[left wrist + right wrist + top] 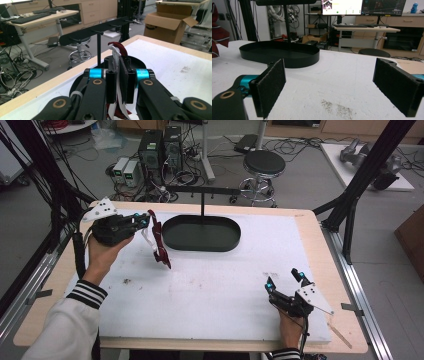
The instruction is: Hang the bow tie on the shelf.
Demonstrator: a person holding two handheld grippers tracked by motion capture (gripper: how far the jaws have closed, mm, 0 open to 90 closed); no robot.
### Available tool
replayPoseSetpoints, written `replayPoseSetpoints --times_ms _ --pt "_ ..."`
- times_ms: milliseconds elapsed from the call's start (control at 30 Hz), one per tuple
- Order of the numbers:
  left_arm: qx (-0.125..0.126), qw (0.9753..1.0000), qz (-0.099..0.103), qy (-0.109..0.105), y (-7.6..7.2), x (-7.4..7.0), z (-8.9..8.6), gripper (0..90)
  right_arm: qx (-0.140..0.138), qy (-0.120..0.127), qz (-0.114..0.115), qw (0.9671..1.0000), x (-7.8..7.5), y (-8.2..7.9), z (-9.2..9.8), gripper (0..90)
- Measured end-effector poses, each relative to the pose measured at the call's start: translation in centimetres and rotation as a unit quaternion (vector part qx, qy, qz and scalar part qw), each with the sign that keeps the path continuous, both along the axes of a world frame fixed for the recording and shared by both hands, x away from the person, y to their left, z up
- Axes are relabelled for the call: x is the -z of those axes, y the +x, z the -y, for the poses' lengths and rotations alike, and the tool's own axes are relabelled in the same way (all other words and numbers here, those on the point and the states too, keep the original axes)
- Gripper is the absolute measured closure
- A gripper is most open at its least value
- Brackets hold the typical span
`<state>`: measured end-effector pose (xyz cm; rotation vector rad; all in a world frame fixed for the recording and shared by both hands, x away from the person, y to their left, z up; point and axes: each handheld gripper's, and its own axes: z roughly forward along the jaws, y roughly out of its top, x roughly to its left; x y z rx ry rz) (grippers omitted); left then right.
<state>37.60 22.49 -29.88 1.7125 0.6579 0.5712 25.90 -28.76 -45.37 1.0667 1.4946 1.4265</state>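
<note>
Left gripper view: left gripper (119, 77) clenched on red-and-white strap (117, 53), lower length hidden. Right gripper (337, 85) released at 5 o'clock. Monitor (342, 7) text illegible.

Tray (201, 234) at table (305, 227) rear; strap (159, 240) left of tray.

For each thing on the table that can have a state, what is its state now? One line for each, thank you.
Left gripper: shut on the red and white strap, raised above the table.
Red and white strap: clamped at its top, hanging down, its lower end near the white mat.
Right gripper: open, holding nothing, low over the mat.
Black tray: nothing lying in it.
Hook rack: upright in the tray, nothing hanging on its pegs.
</note>
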Motion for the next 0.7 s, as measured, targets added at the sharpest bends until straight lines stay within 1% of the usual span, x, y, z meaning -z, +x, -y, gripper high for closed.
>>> replayPoseSetpoints --times_ms 167,233,333,433,533,700 --pt "0.004 1.0 0.003 0.008 1.3 -0.4 1.0 84.4 -0.001 0.0 0.001 1.0 0.0 0.0 0.0 10.2" --pt "0.004 0.9998 0.004 0.02 2.0 -0.6 1.4 84.4 -0.001 -0.001 0.0 1.0 0.0 0.0 0.0 10.2" --pt "0.008 0.9997 0.007 0.022 2.7 -0.7 2.1 84.4 0.0 -0.003 0.001 1.0 0.0 0.0 0.0 10.2" --pt "0.01 0.9995 0.007 0.03 3.6 -0.8 2.7 84.4 0.0 -0.003 0.001 1.0 0.0 0.0 0.0 10.2" --pt "0.008 0.9995 0.01 0.029 4.3 -1.0 3.2 84.4 0.0 -0.003 0.0 1.0 0.0 0.0 0.0 10.2" --pt "0.005 0.9994 0.012 0.033 5.3 -1.3 3.8 84.3 0.0 -0.005 0.001 1.0 0.0 0.0 0.0 10.2"
